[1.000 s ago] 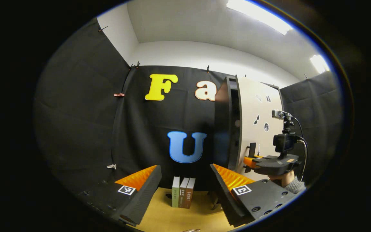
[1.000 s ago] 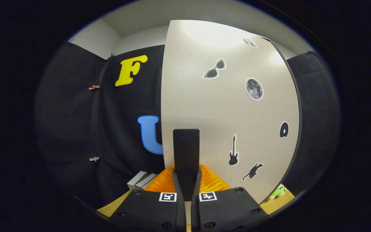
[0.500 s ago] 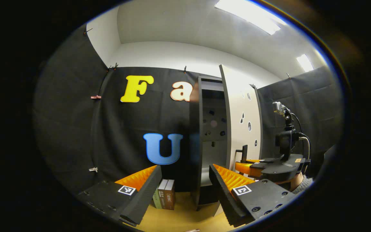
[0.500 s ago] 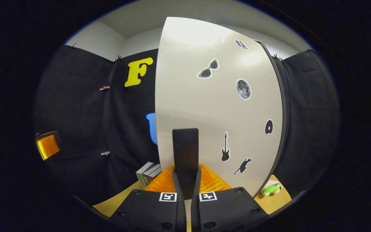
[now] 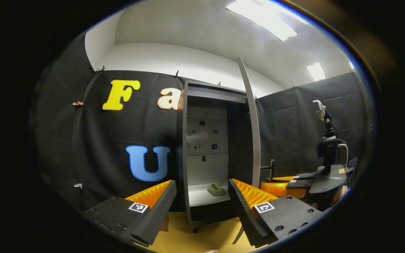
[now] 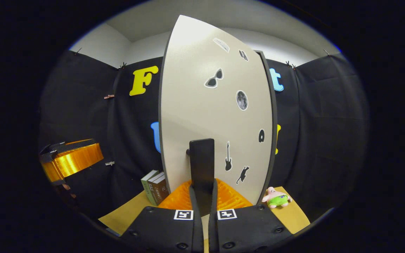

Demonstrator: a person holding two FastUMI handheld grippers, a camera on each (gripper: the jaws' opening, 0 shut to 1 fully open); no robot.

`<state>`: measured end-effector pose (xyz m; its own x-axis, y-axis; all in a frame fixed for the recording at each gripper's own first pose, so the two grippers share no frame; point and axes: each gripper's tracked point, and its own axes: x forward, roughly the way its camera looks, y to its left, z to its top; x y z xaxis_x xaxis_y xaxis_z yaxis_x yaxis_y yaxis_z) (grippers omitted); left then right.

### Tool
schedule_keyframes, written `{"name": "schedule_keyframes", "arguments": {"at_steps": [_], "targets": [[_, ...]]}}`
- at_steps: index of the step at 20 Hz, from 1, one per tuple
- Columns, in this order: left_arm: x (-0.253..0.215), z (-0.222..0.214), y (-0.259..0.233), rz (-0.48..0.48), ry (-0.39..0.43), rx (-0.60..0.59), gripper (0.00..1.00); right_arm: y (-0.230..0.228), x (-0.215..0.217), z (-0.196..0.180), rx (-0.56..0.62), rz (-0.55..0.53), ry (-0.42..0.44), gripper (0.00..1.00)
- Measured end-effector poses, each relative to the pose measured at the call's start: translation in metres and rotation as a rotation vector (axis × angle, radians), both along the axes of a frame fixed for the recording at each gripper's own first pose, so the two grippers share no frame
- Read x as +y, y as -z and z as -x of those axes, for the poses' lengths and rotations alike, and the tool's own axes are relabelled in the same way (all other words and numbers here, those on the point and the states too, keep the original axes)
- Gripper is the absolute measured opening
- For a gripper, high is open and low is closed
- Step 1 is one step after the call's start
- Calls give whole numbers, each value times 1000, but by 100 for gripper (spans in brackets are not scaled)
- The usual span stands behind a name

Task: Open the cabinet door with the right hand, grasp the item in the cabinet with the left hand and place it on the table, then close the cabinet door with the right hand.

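Left gripper view puts the green item (image 5: 216,189) on the cabinet (image 5: 207,92)'s lower shelf, straight ahead between your left gripper (image 5: 202,198)'s wide-spread fingers, while your right gripper (image 6: 202,191) stays clamped on the door handle (image 6: 201,161).

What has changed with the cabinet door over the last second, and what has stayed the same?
The door has swung wide open, showing a green item on the cabinet shelf. The right tongs stay shut on the handle; the left tongs stay open and empty.
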<state>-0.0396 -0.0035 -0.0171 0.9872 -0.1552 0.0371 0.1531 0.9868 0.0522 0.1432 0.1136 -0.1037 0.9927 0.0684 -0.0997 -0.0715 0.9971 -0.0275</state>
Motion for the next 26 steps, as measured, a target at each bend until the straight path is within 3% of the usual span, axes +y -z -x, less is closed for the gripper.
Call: {"name": "schedule_keyframes", "arguments": {"at_steps": [2,8,12,17,21,26], "targets": [[-11,-5,1,11,41,2,96,-1,-10,5,-6,7,40,10],[-43,-14,6,36,141,11,93,-9,-60,18,-32,98,208,8],[-65,-18,8,48,169,12,93,-12,-90,33,-34,117,254,8],[-90,-33,11,41,144,15,97,-13,-116,36,-32,125,201,7],[-117,-47,9,24,120,2,93,-12,-124,38,-26,52,122,8],[-148,-65,18,26,115,19,94,-14,-141,39,-28,64,73,8]]}}
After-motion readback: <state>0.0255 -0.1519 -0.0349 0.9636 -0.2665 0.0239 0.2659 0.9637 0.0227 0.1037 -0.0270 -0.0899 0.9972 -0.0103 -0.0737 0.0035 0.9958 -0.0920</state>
